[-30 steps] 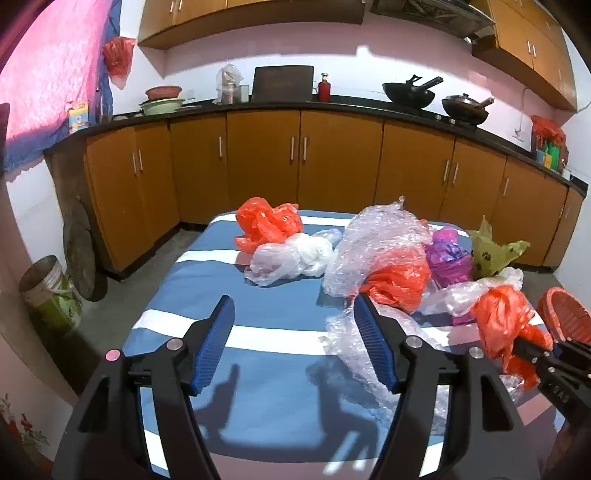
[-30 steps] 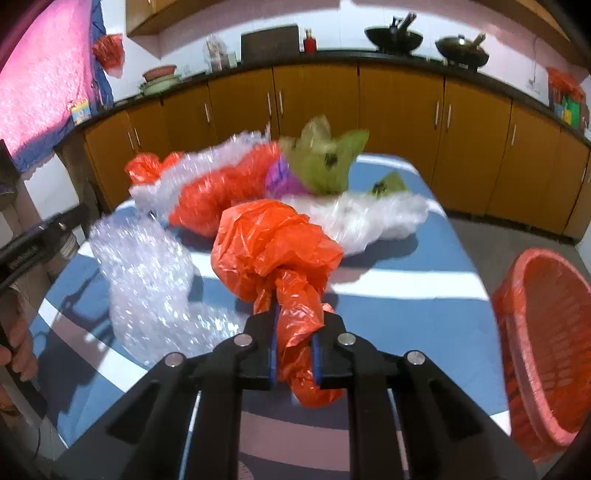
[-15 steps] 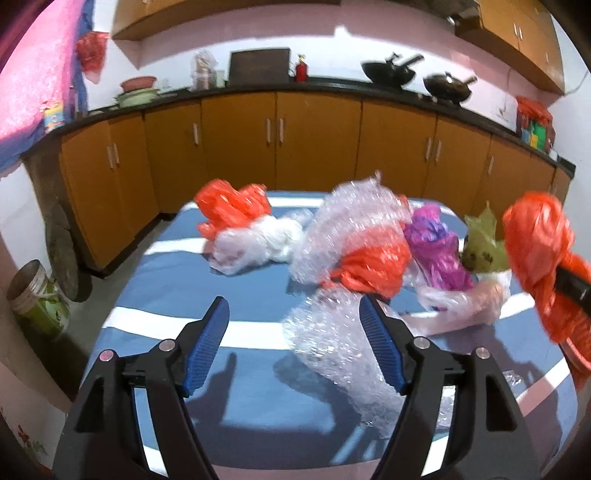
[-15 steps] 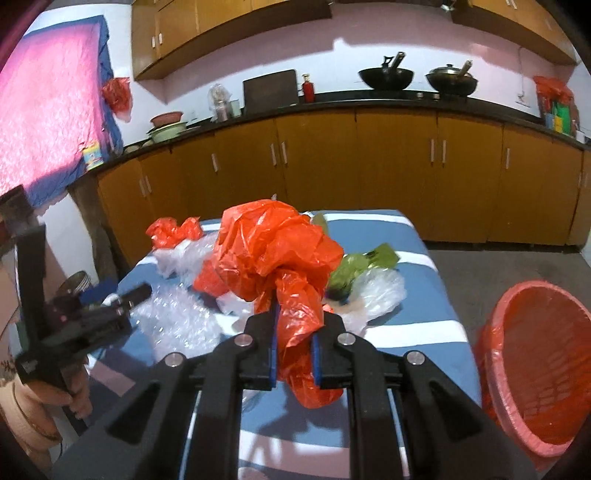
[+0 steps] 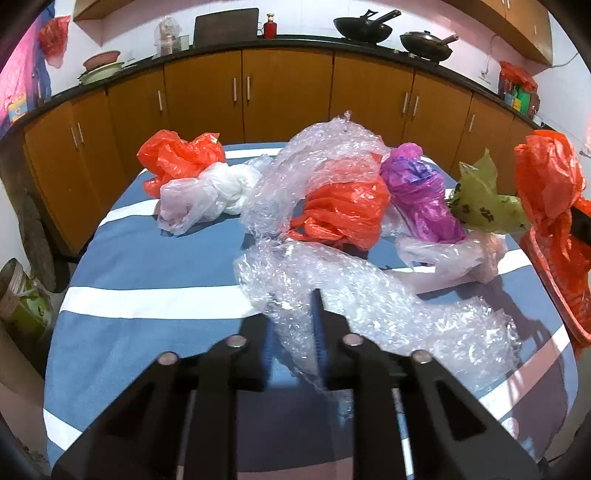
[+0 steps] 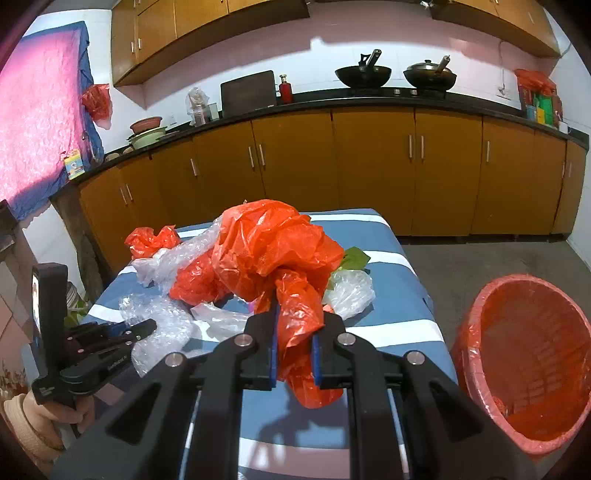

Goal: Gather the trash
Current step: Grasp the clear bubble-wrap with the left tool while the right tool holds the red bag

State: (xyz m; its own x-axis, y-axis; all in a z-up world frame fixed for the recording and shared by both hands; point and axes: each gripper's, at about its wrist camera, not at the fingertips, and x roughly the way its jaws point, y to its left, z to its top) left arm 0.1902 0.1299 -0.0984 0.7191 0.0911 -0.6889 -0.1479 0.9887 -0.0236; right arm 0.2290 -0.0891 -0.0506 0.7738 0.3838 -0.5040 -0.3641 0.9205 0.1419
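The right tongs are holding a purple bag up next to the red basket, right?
Not quite: the bag in the right tongs is orange, not purple, as the right wrist view shows. The purple bag lies on the table. The red basket is beside it.

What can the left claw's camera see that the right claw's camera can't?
Only the left camera shows the purple bag and the left claw shut on bubble wrap. Only the right camera shows inside the red basket and the hand. Both show the orange bag pinched in the right claw, the table and woks.
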